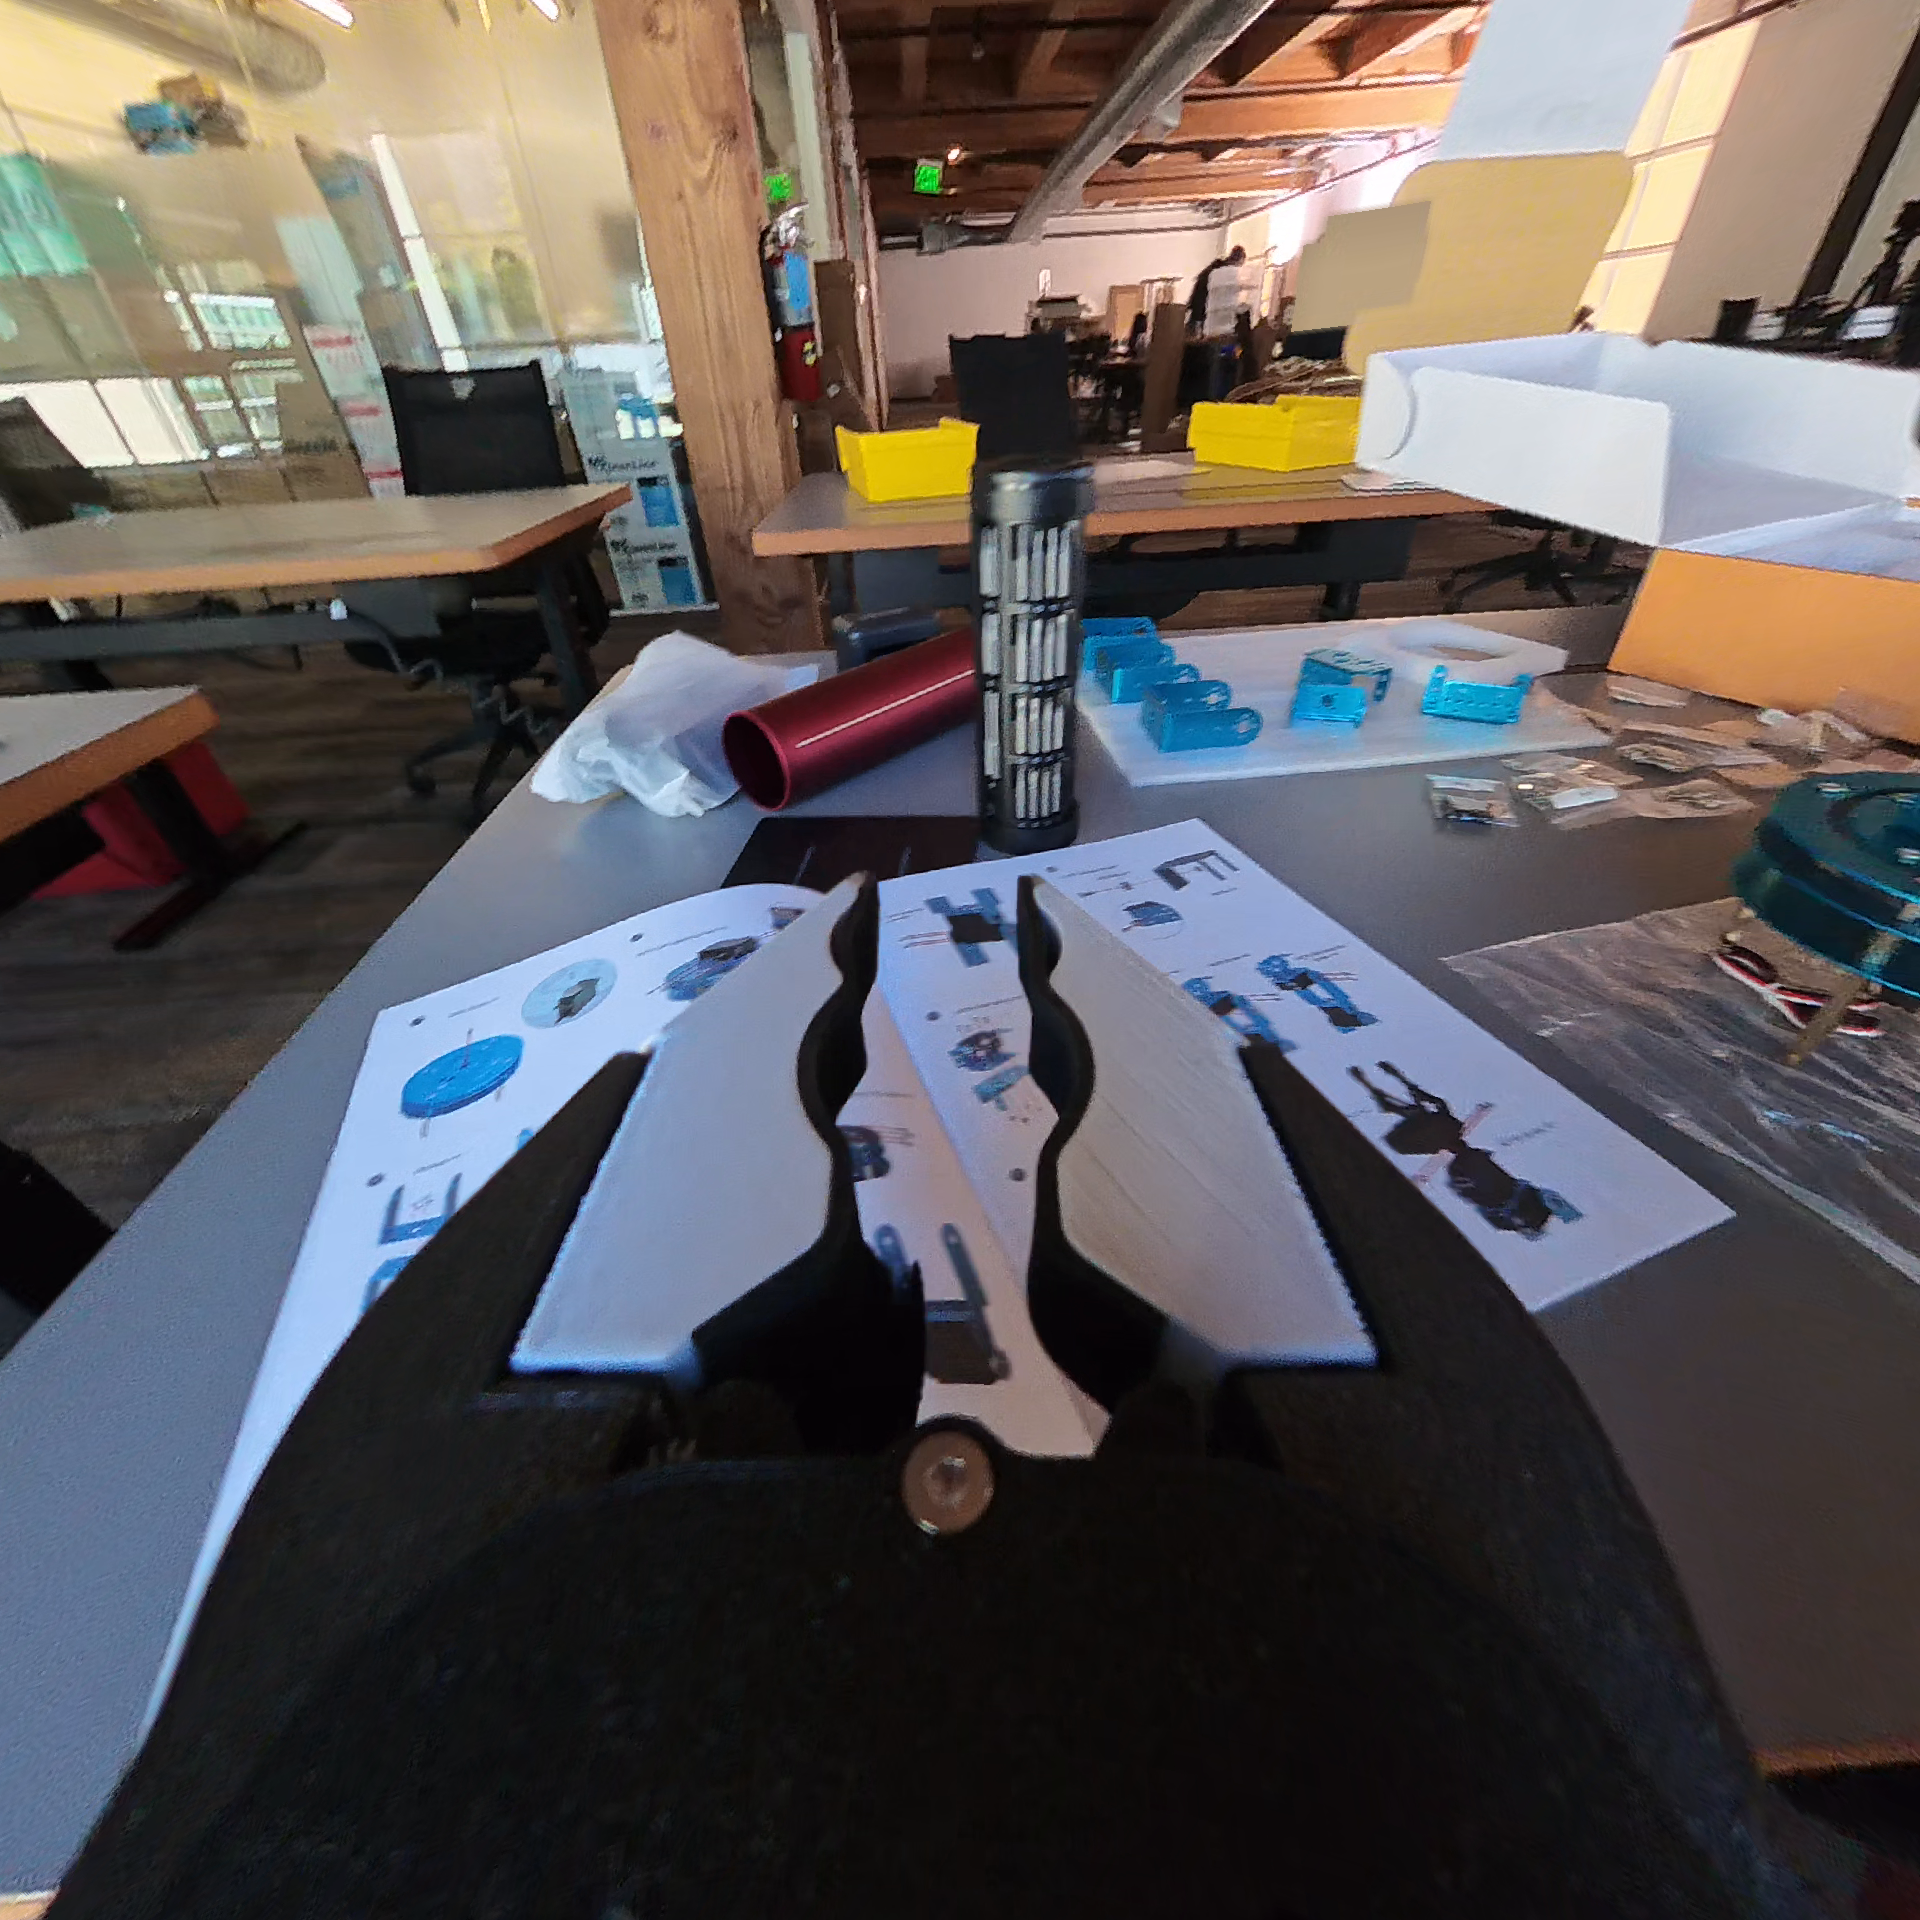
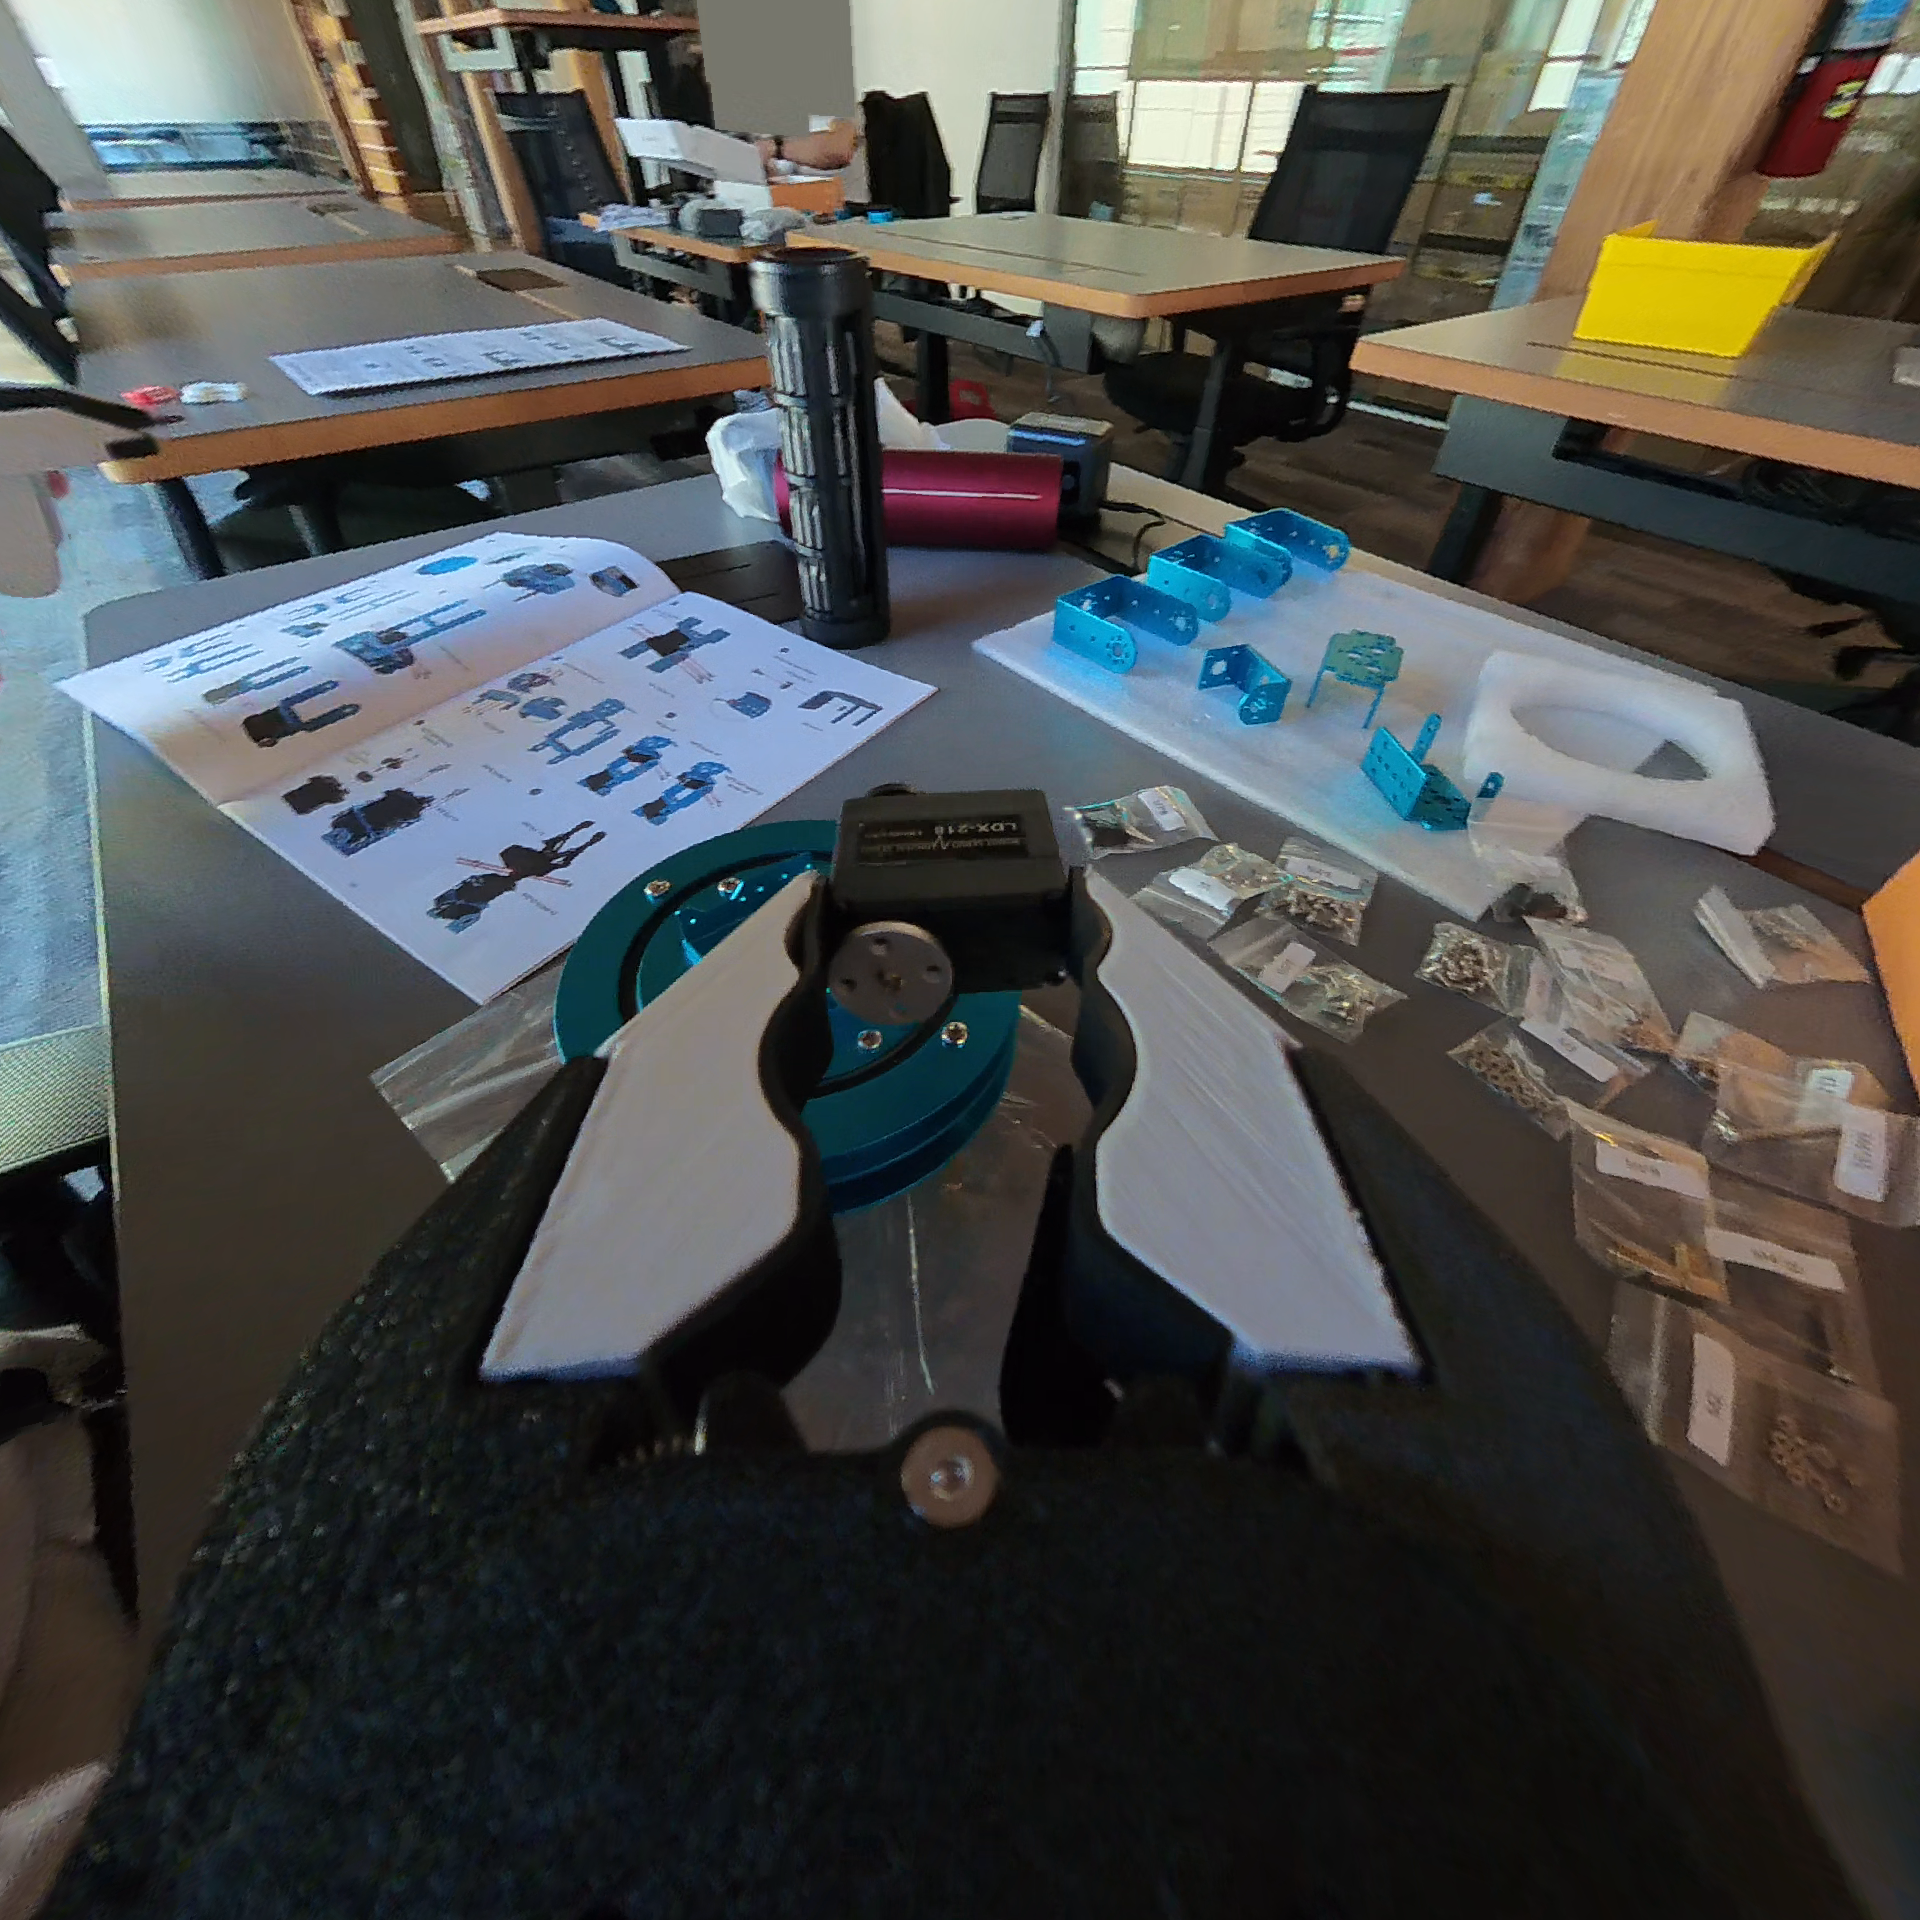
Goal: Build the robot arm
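Now black servo clamped between right gripper fingers

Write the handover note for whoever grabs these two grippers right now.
Left gripper: nothing held, fingers slightly apart, over the open instruction booklet.
Right gripper: shut on the black servo, above the round blue base, which sits on a clear plastic sheet.
Blue brackets lie on the white foam sheet; bagged hardware to its right; black bit holder stands behind the booklet.
Whether the servo is already seated in the base cannot be told.
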`<state>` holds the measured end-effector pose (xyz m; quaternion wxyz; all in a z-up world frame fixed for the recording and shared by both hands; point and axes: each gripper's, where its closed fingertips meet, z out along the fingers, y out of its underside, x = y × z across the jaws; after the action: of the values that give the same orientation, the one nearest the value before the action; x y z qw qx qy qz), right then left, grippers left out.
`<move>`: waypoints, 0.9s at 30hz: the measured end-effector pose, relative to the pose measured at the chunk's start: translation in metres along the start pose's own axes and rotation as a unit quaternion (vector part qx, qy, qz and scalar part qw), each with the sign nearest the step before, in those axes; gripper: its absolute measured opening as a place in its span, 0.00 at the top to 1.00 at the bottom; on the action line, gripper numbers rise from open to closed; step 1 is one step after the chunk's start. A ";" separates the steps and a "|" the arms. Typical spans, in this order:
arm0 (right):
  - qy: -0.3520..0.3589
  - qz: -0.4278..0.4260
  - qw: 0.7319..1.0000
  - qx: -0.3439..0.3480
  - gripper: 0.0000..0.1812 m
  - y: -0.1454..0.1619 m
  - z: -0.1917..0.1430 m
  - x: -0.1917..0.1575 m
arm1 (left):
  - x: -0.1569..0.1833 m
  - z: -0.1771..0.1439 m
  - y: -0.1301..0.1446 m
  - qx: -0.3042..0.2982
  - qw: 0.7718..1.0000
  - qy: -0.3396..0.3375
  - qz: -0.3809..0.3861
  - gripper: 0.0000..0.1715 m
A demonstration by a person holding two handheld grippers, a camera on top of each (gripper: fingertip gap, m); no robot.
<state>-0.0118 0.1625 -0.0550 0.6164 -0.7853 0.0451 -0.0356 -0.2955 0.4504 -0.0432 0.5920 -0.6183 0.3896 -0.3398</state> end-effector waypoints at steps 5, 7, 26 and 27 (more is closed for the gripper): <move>-0.036 0.016 0.999 0.007 0.76 0.002 0.009 -0.015 | 0.039 -0.010 0.003 0.002 1.000 0.026 0.002 0.85; -0.038 -0.016 0.999 -0.002 0.76 0.005 0.011 -0.022 | 0.049 -0.014 0.005 -0.002 1.000 0.028 0.005 0.85; -0.293 -0.020 0.954 -0.061 0.76 0.016 0.039 -0.047 | 0.088 -0.013 0.001 -0.005 0.996 0.065 0.059 0.85; -0.292 -0.025 0.954 -0.065 0.76 0.018 0.041 -0.048 | 0.088 -0.012 0.001 -0.005 0.996 0.066 0.056 0.85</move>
<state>-0.0552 0.2029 -0.0820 0.5488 -0.8008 -0.1548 0.1830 -0.2650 0.3672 -0.0470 0.5803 -0.5744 0.4636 -0.3442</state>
